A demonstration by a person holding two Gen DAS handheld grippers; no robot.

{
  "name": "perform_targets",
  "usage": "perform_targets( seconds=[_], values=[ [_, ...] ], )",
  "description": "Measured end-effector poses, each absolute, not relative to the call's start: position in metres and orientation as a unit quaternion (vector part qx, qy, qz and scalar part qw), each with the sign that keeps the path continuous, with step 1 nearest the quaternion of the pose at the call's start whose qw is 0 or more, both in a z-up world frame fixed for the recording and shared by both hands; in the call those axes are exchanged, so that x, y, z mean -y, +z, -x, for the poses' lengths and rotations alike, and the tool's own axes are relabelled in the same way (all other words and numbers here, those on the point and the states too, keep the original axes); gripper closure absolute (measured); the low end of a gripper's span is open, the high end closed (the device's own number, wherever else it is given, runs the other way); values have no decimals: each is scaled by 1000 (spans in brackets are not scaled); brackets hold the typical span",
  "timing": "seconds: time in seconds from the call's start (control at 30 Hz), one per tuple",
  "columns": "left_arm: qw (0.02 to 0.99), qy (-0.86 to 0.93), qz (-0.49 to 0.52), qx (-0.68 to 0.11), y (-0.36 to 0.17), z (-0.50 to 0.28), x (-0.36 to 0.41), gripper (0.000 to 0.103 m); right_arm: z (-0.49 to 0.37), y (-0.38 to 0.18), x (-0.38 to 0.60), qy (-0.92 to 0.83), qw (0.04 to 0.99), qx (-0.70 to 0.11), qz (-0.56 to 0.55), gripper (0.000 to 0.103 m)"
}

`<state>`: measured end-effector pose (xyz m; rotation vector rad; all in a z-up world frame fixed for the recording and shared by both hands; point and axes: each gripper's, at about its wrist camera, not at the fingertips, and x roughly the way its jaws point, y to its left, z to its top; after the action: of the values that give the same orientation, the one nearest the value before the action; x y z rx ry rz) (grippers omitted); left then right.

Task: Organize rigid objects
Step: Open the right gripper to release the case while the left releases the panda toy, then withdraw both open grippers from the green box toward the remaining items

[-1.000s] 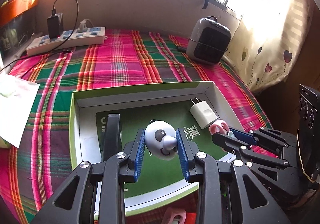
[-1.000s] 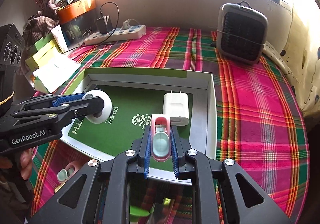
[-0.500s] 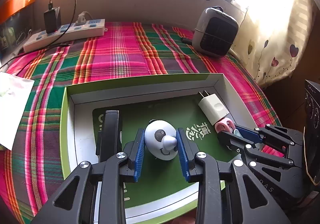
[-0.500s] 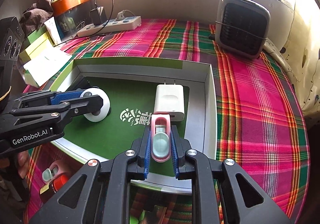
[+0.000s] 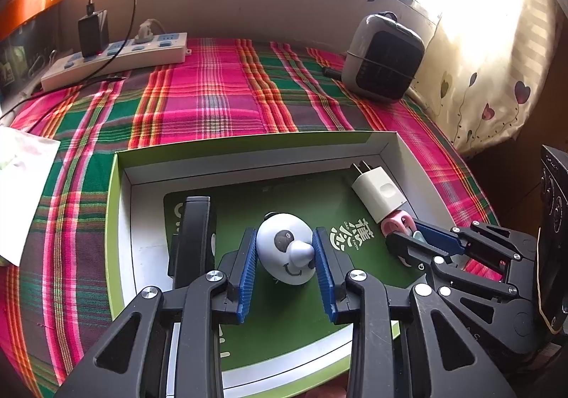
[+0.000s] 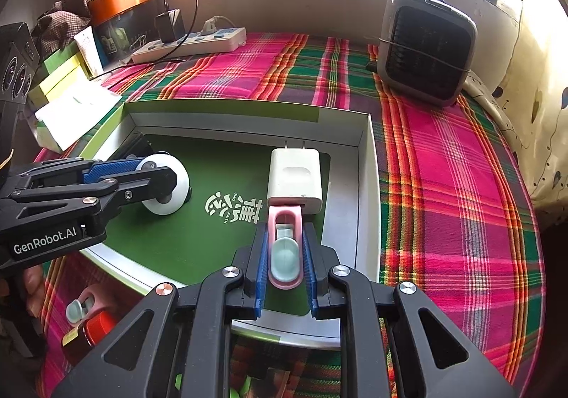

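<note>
A shallow box (image 5: 248, 146) with a lime rim and green floor lies on the plaid cloth. My left gripper (image 5: 287, 257) is shut on a white panda-faced toy (image 5: 285, 252), held low over the box floor; it also shows in the right wrist view (image 6: 167, 185). My right gripper (image 6: 284, 256) is shut on a pink holder with a pale green insert (image 6: 284, 249), its tip touching a white plug charger (image 6: 295, 181) lying in the box. The charger (image 5: 378, 194) and pink holder (image 5: 397, 225) also show in the left wrist view. A black flat object (image 5: 193, 238) lies in the box at left.
A grey fan heater (image 6: 426, 46) stands at the back right. A white power strip (image 5: 113, 57) with a black adapter lies at the back left. White paper (image 5: 21, 192) lies left of the box. A pink item and a red item (image 6: 87, 316) lie near the box's front left.
Both grippers have moved further forward over the box with their objects. The pink holder now reaches the charger's near end. The panda toy sits lower over the green floor.
</note>
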<state>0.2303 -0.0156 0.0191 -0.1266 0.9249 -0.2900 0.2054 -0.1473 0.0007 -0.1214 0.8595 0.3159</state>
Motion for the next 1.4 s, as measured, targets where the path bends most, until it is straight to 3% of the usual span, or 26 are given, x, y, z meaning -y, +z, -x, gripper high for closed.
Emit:
perform_targets(
  seconds=[0.27,0.57,0.63,1.4],
  values=[
    [882,-135,66,-446,19,-231,14,72,-205,1,150,150,898,-410,50,79],
    [886,-134,63,-440,23,-227,13,68,-201,4,150,159,899,-405,42,63],
    [887,-135,63,-436,26,-224,13,67,-199,5,151,160,902,-400,38,54],
    [915,-120,31,-384,58,-145,9,66,-140,31,176,148,923,-355,-19,54]
  ],
)
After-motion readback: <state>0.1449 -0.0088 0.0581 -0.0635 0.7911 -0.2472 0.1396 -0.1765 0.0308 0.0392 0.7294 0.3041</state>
